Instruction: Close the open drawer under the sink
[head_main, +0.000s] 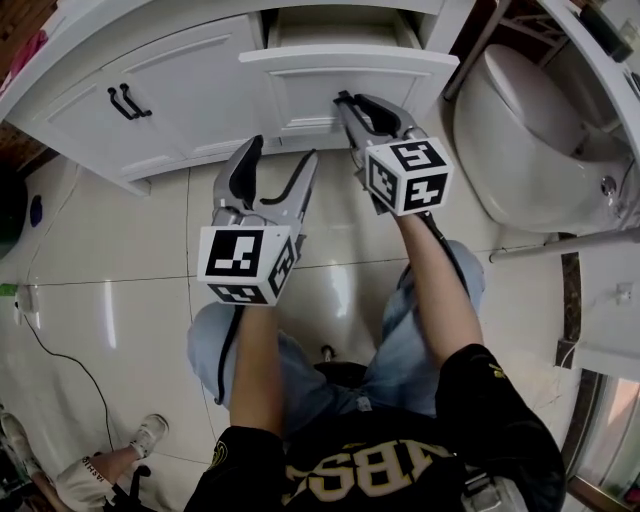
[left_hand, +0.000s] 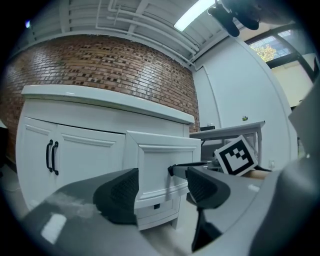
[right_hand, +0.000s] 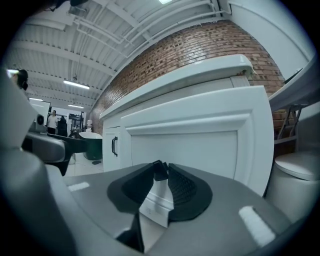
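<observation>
Your right gripper (head_main: 345, 100) is at the front of the open drawer (head_main: 350, 75). Its jaws are drawn almost together on the small black handle (right_hand: 159, 170) there. In the right gripper view only a dark nub of that handle shows between the pads; the rest is covered, so you cannot make out its shape. The white drawer front fills most of that view behind the jaws.

The drawer stands pulled out from the white cabinet (head_main: 180, 90), under the countertop. From your head view, the countertop edge cuts off the inside of the drawer. Only a narrow pale strip of it shows, and what lies in it cannot be seen.

Your left gripper (head_main: 281, 152) hangs lower and to the left, above the tiled floor (head_main: 120, 260). Its jaws are spread wide with nothing between them. In the left gripper view, the drawer front appears in the gap between the pads, well beyond them and not touched. Below it there is a second, lower front with a small dark mark too small to identify.

Left of the drawer, the two cabinet doors are shut, with their black door handles (head_main: 128, 102) side by side. A toilet (head_main: 530, 130) stands to the right, cut off by the frame edge. At the bottom left, someone's shoe (head_main: 150, 432) and part of a leg show, and the rest is out of frame.
</observation>
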